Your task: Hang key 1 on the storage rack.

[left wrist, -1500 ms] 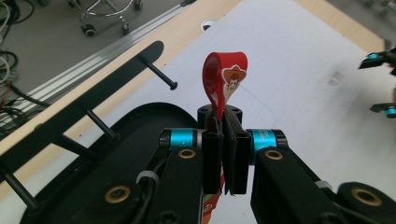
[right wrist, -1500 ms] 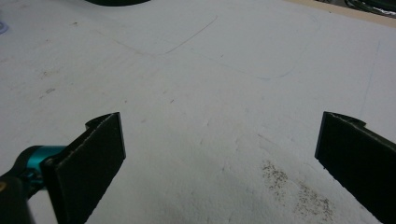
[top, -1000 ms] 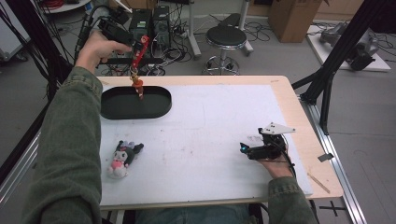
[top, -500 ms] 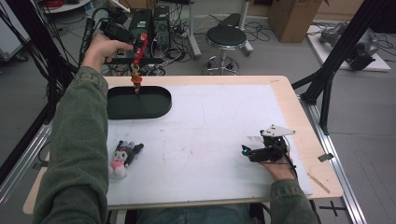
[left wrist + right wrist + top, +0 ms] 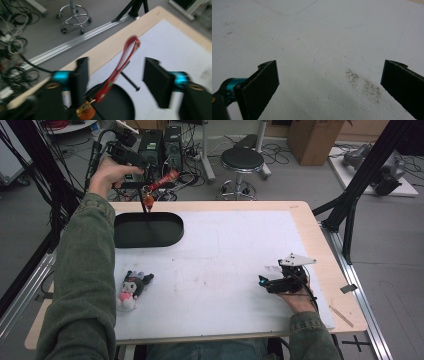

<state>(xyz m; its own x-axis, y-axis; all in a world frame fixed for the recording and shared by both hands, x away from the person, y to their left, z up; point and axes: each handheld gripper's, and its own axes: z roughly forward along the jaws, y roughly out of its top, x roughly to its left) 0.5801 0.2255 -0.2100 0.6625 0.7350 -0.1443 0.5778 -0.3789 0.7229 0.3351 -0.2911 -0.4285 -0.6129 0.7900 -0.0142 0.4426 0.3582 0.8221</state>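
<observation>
A red strap (image 5: 162,179) with an orange charm (image 5: 148,200) at its lower end is in the air over the far end of the black oval tray (image 5: 165,237). My left gripper (image 5: 146,174) is held high there. In the left gripper view its jaws stand wide apart, and the red strap (image 5: 120,67) runs slantwise between them without touching either; the orange charm (image 5: 85,112) is low over the tray (image 5: 117,105). A thin black stick (image 5: 128,80) shows just beyond the strap. My right gripper (image 5: 263,281) rests on the white mat (image 5: 317,37), open (image 5: 332,72) and empty.
A small black, white and pink plush toy (image 5: 131,289) lies on the mat near the left front. Beyond the table's far edge stand a round stool (image 5: 241,157), computer cases (image 5: 162,142) with cables and a cardboard box (image 5: 310,135). A black stand leg (image 5: 350,200) rises at the right.
The strap hung straight down from the left gripper before; now its loop has swung up and to the right and the jaws are apart. The right gripper has stayed put.
</observation>
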